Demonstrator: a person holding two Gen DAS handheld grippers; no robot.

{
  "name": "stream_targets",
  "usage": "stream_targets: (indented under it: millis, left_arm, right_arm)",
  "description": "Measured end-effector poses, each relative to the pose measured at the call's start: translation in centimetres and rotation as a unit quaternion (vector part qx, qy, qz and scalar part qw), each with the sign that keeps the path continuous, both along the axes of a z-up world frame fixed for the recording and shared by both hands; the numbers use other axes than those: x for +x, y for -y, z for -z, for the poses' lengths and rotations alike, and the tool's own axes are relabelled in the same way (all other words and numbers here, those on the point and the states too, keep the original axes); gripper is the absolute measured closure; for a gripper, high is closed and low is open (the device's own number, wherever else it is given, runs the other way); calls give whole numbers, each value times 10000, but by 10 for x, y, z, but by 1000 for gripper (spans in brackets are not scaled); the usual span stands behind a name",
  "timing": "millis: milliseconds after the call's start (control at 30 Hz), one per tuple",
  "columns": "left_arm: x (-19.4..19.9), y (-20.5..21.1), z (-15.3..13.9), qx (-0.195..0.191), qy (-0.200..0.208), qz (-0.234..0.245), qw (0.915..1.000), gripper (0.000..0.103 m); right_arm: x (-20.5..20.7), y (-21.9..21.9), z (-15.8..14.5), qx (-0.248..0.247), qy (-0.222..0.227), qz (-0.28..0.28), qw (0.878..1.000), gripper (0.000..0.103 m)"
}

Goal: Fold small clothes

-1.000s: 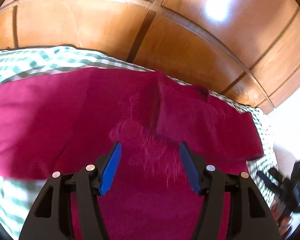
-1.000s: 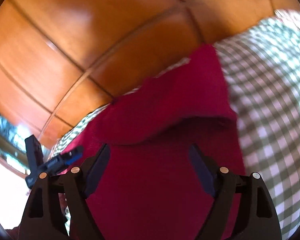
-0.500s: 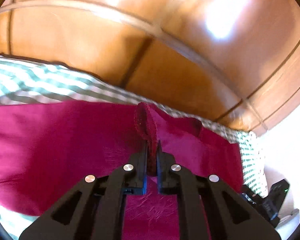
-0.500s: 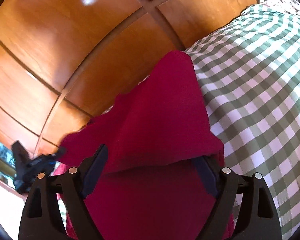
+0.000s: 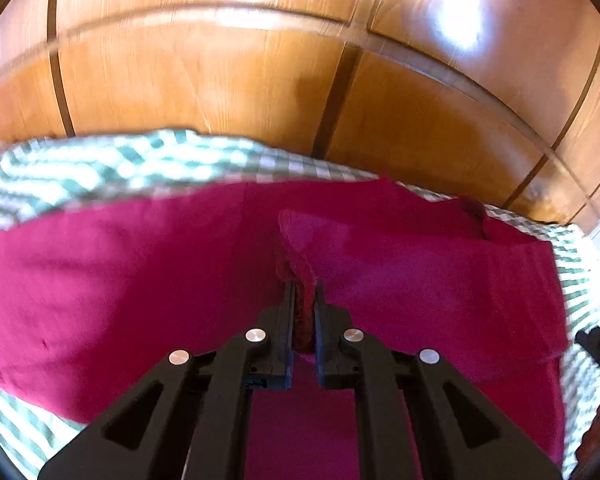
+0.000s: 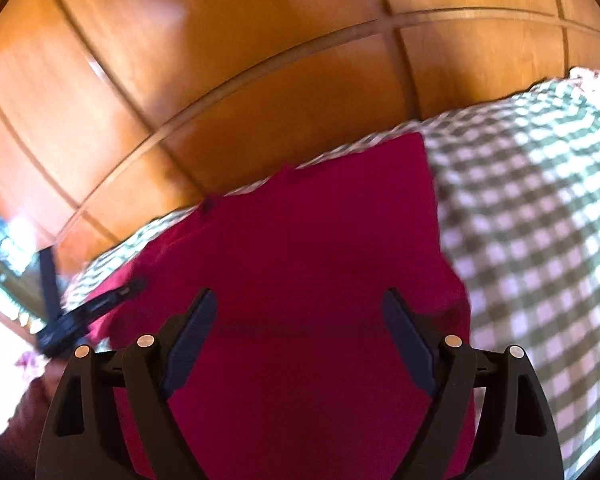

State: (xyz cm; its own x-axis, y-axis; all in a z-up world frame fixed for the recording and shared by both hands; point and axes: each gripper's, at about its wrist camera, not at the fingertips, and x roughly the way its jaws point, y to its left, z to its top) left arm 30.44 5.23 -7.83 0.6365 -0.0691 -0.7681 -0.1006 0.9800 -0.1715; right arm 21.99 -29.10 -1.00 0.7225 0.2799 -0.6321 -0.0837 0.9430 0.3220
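We see the magenta garment (image 5: 140, 280) spread flat on the green-checked cloth (image 5: 100, 168), w/ wood panelling (image 5: 220, 80) behind; our left gripper (image 5: 303, 300) is clamped tight on a raised pinch of the garment's fabric near its middle. Our right gripper (image 6: 300, 332) hangs over the garment's right part, jaws wide apart, nothing gripped; fabric lies below the fingers (image 6: 408, 340), contact unclear.
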Motion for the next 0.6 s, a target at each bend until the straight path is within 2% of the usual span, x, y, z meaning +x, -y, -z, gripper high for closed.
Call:
stream_targets:
  millis: [100, 167, 200, 233, 267, 333, 433, 600]
  left_arm:
    - [9, 1, 11, 327, -221, 23, 9992, 90]
    - [3, -6, 15, 290, -221, 16, 9993, 86]
    - [-1, -11, 14, 191, -217, -41, 9996, 76]
    - [-5, -14, 12, 89, -210, -84, 9997, 68]
    - [-12, -20, 10, -116, -201, -130, 9996, 66]
    - [-30, -27, 1, -243, -131, -286, 9992, 52]
    - [-59, -39, -11, -366, 109, -381, 9985, 50]
    - [-112, -92, -12, -997, 199, -935, 9904, 46]
  right_arm:
    - [29, -14, 38, -684, -600, 235, 9956, 19]
    - [22, -33, 46, -1338, -241, 262, 9904, 14]
    - [19, -38, 47, -1512, -189, 296, 9879, 13]
    - [18, -39, 46, -1567, -172, 345, 9869, 12]
    - [17, -37, 45, -1491, -208, 378, 9879, 12]
    - [15, -32, 40, -1440, -243, 473, 9881, 12]
    - [-4, -34, 25, -1480, -102, 617, 9870, 12]
    - [-53, -50, 26, -1310, -92, 323, 9908, 10]
